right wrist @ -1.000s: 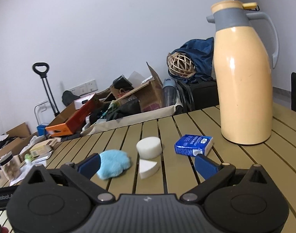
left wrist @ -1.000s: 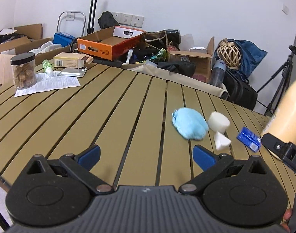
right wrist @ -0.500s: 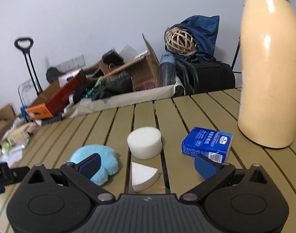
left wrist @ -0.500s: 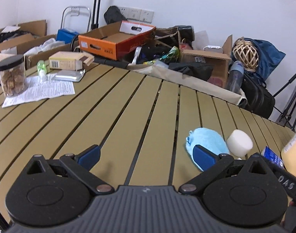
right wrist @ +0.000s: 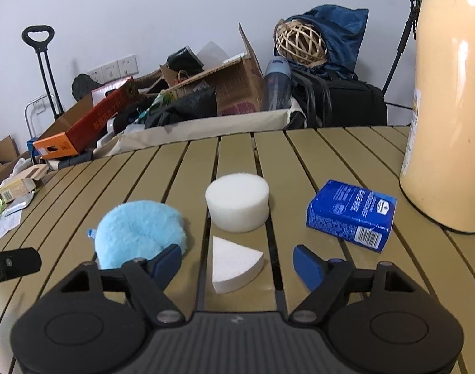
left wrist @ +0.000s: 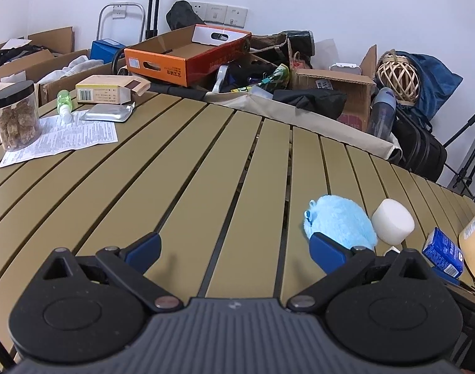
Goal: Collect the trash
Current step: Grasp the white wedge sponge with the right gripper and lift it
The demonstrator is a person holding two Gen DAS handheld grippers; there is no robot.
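On the slatted table lie a fluffy blue puff point(right wrist: 140, 233), a round white sponge point(right wrist: 237, 205), a white wedge sponge point(right wrist: 234, 265) and a small blue box point(right wrist: 351, 215). My right gripper point(right wrist: 237, 263) hovers low over the wedge. Its jaws are closing, with the wedge between them and gaps on both sides. My left gripper point(left wrist: 234, 249) stands open over bare slats with nothing between its fingers. The blue puff point(left wrist: 340, 221) lies just beyond its right finger, with the round sponge point(left wrist: 393, 222) and blue box point(left wrist: 443, 252) farther right.
A tall cream thermos point(right wrist: 449, 109) stands at the right edge of the table. At the far left are a jar point(left wrist: 16, 115), a printed sheet point(left wrist: 63, 140), a foil pouch point(left wrist: 108, 113) and a carton point(left wrist: 106, 93). Boxes and bags crowd the floor behind.
My right gripper has come lower and nearer to the wedge sponge, and its jaws have narrowed. My left gripper has shifted so that the blue puff lies by its right finger.
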